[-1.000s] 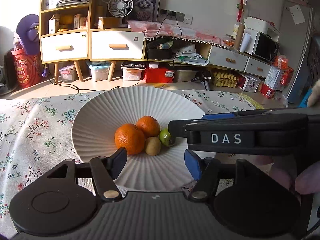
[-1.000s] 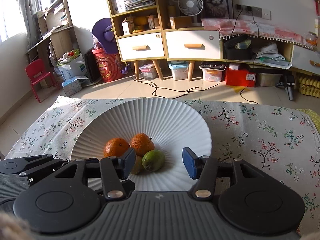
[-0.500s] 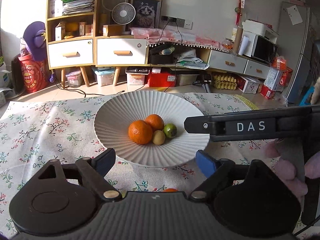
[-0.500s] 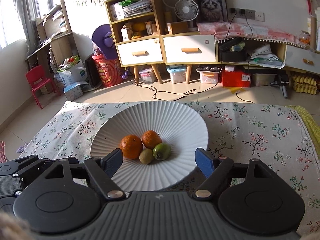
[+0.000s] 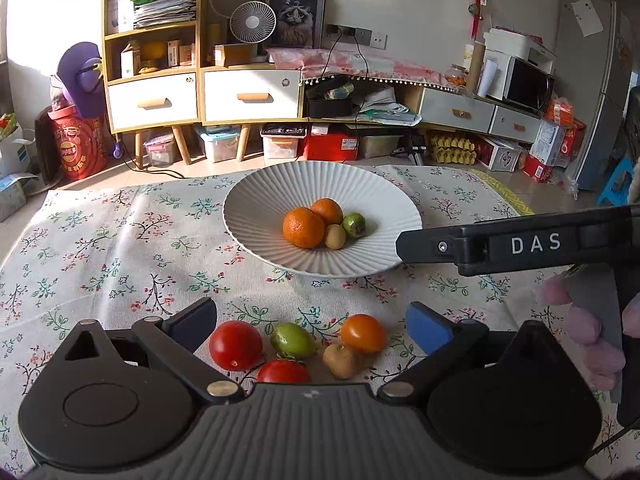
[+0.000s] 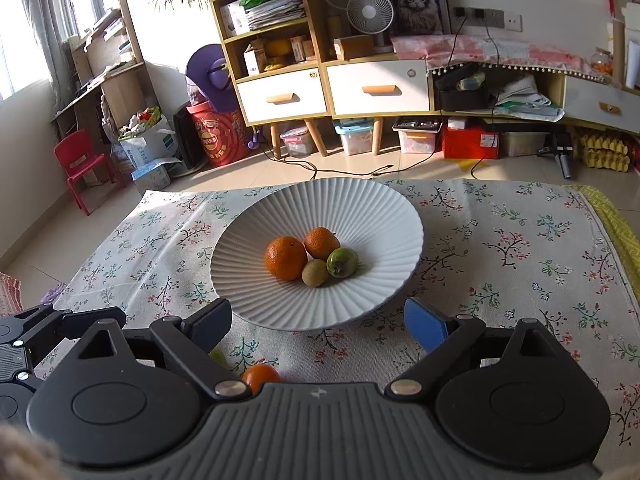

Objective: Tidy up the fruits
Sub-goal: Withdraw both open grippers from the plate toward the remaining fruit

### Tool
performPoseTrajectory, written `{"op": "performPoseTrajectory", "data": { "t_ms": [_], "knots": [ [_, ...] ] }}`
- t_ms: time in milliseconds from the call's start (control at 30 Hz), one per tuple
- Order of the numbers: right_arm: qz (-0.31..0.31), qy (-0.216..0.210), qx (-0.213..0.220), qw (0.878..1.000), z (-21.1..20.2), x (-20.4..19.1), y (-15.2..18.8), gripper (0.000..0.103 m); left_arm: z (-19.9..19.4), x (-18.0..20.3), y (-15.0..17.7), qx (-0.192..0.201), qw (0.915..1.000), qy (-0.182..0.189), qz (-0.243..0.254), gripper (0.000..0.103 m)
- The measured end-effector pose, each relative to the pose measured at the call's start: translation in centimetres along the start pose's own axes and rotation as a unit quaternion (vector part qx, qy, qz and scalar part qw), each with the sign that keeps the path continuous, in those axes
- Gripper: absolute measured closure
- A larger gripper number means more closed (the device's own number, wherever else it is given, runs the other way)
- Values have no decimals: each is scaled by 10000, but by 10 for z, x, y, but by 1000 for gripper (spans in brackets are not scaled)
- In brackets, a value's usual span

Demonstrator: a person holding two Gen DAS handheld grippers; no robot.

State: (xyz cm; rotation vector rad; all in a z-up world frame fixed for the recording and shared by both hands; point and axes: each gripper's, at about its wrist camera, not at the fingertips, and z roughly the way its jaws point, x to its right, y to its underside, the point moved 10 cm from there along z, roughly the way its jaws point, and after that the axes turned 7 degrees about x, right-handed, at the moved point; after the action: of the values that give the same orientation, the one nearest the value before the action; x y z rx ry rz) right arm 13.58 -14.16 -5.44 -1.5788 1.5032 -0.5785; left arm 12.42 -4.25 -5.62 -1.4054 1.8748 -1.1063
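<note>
Left gripper point(image 5: 311, 322) jaws opening, gripping nothing; tomatoes point(image 5: 235, 345) and a small kiwi point(image 5: 340, 360) between them on the table point(image 5: 100, 248). Right gripper point(image 6: 318, 322) jaws opening too, empty; plate point(image 6: 360, 216) with oranges point(image 6: 285, 258) just beyond.

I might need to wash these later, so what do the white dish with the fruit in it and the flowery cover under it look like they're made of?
The white dish looks like glazed ceramic or stoneware with a matte finish: fine radial ribs, a thin crisp rim, soft sheen. Melamine can't be ruled out. The flowery cover looks like woven cotton or linen cloth: printed sprigs, no gloss, soft creases and ripples.
</note>
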Motion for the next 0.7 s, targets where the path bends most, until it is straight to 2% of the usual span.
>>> {"op": "performPoseTrajectory", "data": {
  "t_ms": [233,433,700],
  "knots": [
    [34,-124,-106,9999,-5,-8,12,8,-13,-14,15,-62,9999,-86,-42,6],
    [65,-230,-193,9995,-7,-17,29,5,-18,-31,30,20,9994,-340,-86,6],
    [-111,-285,-401,9987,-6,-19,56,5,-24,-48,49,-10,9989,-396,-249,6]
  ]
}}
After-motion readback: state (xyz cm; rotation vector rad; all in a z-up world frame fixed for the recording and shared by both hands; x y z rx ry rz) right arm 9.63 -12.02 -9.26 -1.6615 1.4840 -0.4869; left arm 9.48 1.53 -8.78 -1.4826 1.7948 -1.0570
